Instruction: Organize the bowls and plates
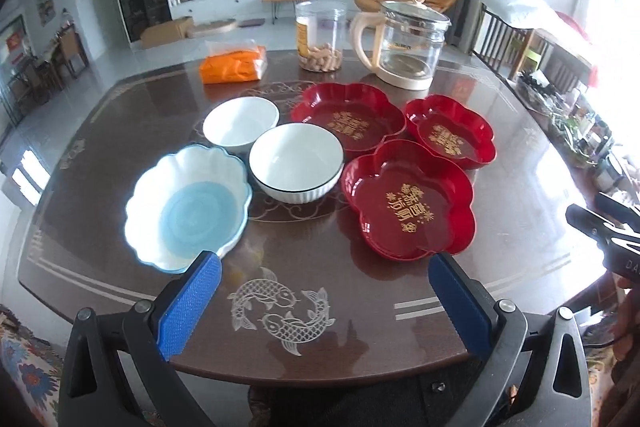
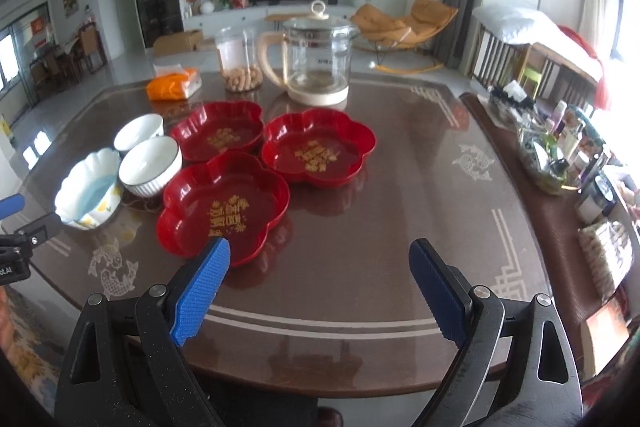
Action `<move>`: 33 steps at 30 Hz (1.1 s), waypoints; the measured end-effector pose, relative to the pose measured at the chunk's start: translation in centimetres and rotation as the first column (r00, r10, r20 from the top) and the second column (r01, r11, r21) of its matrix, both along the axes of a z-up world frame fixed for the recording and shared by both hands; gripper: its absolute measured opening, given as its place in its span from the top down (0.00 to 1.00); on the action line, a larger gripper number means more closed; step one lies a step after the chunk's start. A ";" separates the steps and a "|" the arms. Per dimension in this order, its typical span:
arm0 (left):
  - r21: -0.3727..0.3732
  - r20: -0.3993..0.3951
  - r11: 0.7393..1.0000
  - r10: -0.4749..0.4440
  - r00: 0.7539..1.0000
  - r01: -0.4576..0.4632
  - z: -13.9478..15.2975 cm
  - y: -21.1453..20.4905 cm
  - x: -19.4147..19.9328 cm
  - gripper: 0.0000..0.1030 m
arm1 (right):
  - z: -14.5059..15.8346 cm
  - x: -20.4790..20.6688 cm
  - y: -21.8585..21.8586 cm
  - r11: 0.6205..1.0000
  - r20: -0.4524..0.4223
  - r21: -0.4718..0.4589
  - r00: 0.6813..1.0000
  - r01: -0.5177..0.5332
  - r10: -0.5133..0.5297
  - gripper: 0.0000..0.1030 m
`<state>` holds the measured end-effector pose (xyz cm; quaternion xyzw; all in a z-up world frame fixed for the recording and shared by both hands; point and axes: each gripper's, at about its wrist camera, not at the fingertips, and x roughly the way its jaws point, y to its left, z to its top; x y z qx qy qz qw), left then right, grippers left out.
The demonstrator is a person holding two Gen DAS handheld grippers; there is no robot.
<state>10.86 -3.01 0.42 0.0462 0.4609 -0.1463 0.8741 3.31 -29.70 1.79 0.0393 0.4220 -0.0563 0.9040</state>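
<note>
Three red flower-shaped plates lie on the dark table: the near one (image 1: 410, 201) (image 2: 224, 205), a far left one (image 1: 348, 117) (image 2: 219, 131) and a far right one (image 1: 450, 133) (image 2: 318, 147). Left of them stand a scalloped white bowl with a blue bottom (image 1: 188, 205) (image 2: 90, 193), a ribbed white bowl (image 1: 296, 161) (image 2: 150, 165) and a smaller white bowl (image 1: 240, 123) (image 2: 138, 131). My left gripper (image 1: 324, 269) hangs open above the table's near edge, holding nothing. My right gripper (image 2: 320, 255) is open too, just right of the near red plate.
At the table's (image 1: 312, 267) far side stand a glass kettle (image 1: 404, 43) (image 2: 316, 63), a clear jar of snacks (image 1: 320, 37) (image 2: 240, 63) and an orange packet (image 1: 234, 63) (image 2: 174, 85). A cluttered side shelf (image 2: 560, 155) runs along the right.
</note>
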 end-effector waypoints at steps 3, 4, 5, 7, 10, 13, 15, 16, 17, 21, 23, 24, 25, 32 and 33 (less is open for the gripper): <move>0.013 -0.076 1.000 -0.018 0.997 0.019 -1.0 -1.2 2.5 0.00 | -0.5 2.6 -1.6 0.989 -0.074 0.145 0.997 -0.007 0.017 0.10; 0.013 -0.103 1.000 -0.013 0.995 0.014 -1.6 -1.6 3.3 0.00 | -0.6 3.6 -1.9 0.984 -0.095 0.180 0.995 -0.011 0.028 0.10; 0.006 -0.135 1.000 -0.010 0.991 0.011 -2.1 -1.9 4.0 0.00 | -1.0 4.8 -2.0 0.983 -0.131 0.184 0.991 -0.013 0.038 0.10; -0.013 -0.189 1.000 -0.008 0.982 0.005 -3.5 -2.6 5.3 0.01 | -2.3 7.4 -1.8 0.977 -0.209 0.208 0.974 -0.040 0.084 0.10; -0.019 -0.247 0.999 0.024 0.969 -0.029 -5.8 -3.1 6.7 0.06 | -5.6 10.3 -2.8 0.946 -0.327 0.322 0.942 0.034 0.078 0.11; -0.015 -0.293 0.998 0.049 0.955 -0.056 -7.8 -3.5 7.7 0.17 | -7.7 12.5 -2.7 0.936 -0.368 0.349 0.925 0.045 0.093 0.12; -0.007 -0.312 0.998 0.060 0.948 -0.065 -9.0 -3.9 8.0 0.23 | -8.5 13.6 -2.4 0.948 -0.378 0.315 0.922 0.042 0.085 0.12; -0.003 -0.316 0.998 0.064 0.946 -0.069 -9.5 -4.1 8.1 0.26 | -8.9 14.1 -2.3 0.953 -0.379 0.301 0.922 0.038 0.083 0.13; 0.000 -0.321 0.997 0.069 0.944 -0.073 -10.0 -4.3 8.1 0.27 | -9.1 14.5 -2.1 0.957 -0.379 0.287 0.922 0.033 0.081 0.15; 0.005 -0.336 0.996 0.088 0.938 -0.092 -11.2 -4.6 8.3 0.32 | -10.2 16.1 -1.5 0.963 -0.397 0.271 0.912 0.009 0.103 0.50; 0.006 -0.339 0.995 0.097 0.936 -0.101 -11.8 -4.8 8.4 0.33 | -10.7 16.6 -1.1 0.963 -0.407 0.269 0.906 -0.005 0.119 0.55; 0.007 -0.342 0.994 0.101 0.934 -0.105 -12.0 -4.9 8.3 0.37 | -10.8 16.9 -0.8 0.967 -0.409 0.254 0.904 -0.017 0.123 0.55; 0.008 -0.349 0.994 0.103 0.931 -0.107 -12.2 -4.9 8.3 0.41 | -11.0 17.1 -0.5 0.971 -0.411 0.239 0.903 -0.031 0.129 0.55; -0.036 -0.368 0.991 0.106 0.924 -0.128 -12.9 -5.1 8.0 0.70 | -12.7 18.4 -0.2 0.976 -0.444 0.215 0.885 -0.045 0.138 0.71; -0.051 -0.373 0.991 0.095 0.923 -0.123 -13.1 -5.3 8.1 0.81 | -12.8 18.4 -0.2 0.976 -0.446 0.212 0.884 -0.046 0.138 0.77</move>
